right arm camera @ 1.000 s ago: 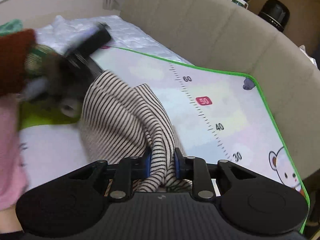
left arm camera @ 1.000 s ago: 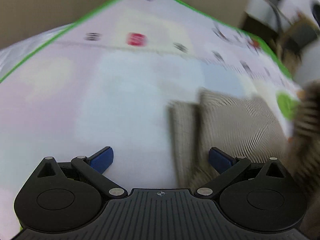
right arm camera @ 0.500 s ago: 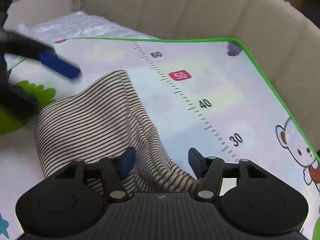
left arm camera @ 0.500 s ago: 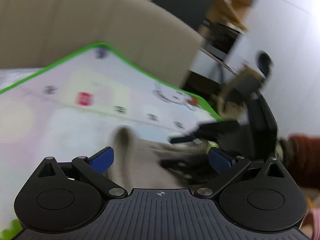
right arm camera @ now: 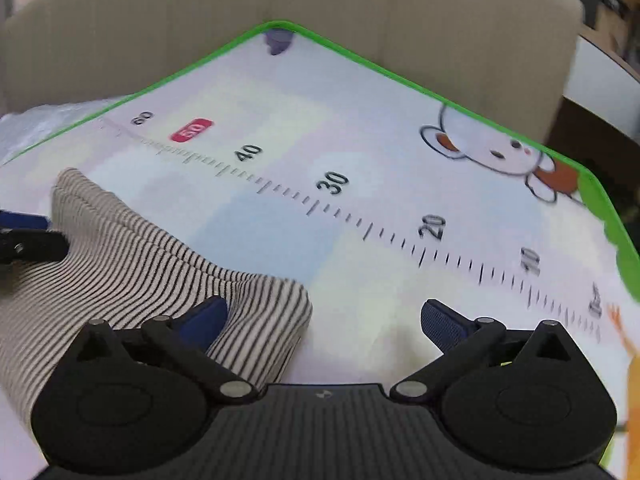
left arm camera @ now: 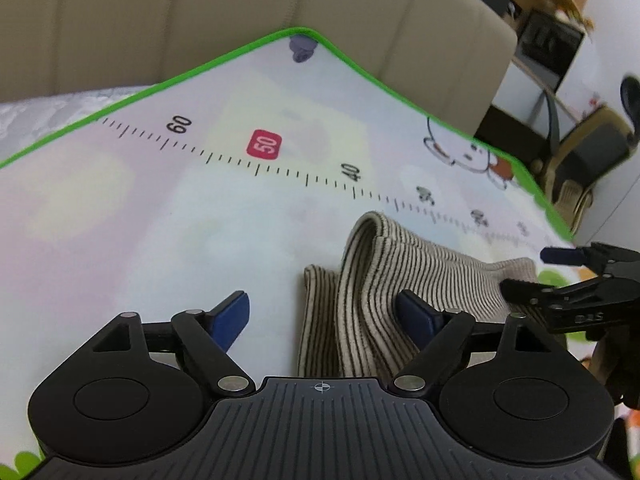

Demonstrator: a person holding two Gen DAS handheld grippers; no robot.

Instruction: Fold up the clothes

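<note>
Right gripper (right arm camera: 324, 318) released: a second ago it pinched the striped garment (right arm camera: 132, 248), now its jaws stand wide. Left gripper (left arm camera: 324, 312) also spread, empty, at the cloth's other end. Garment lies bunched on the play mat (left arm camera: 120, 220); fold likely set down, needs smoothing. Beige sofa back (left arm camera: 200, 20) behind; desk and chair (left arm camera: 588, 152) beyond.

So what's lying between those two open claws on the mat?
The striped garment, bunched on the play mat. In the left wrist view it stretches from the left claw across to the right claw, both open.
</note>
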